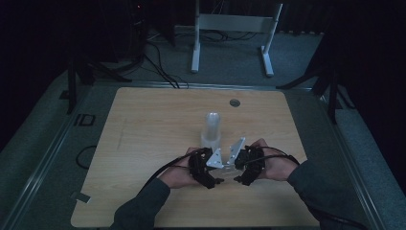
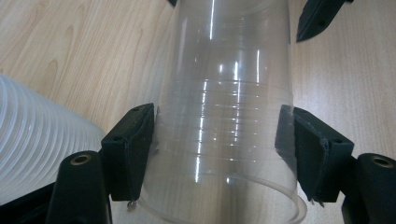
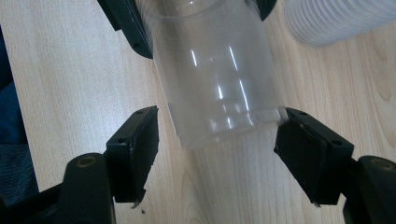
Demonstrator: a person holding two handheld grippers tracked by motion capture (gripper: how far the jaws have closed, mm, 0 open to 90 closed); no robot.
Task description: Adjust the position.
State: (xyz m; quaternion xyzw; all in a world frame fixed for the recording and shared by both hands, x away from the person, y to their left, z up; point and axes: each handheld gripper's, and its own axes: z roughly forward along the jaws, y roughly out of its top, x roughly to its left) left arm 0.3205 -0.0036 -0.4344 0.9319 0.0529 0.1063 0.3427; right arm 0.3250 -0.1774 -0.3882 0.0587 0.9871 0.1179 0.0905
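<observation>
clamping the clear cup point(image 2: 224, 116) near its rim, the left hand-held gripper point(image 2: 219, 140) holds it over the worktop point(image 2: 70, 51), beside the cup stack point(image 1: 211, 128). right hand-held gripper point(image 3: 217, 140) stands apart around its base. light, thin, slippery, crushable: grip gently by the sides.

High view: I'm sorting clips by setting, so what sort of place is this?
Probably a lab or recording studio, not a home: a bare wooden table on grey carpet, dark stands and cables around it, a white frame behind, and dim surroundings.
</observation>
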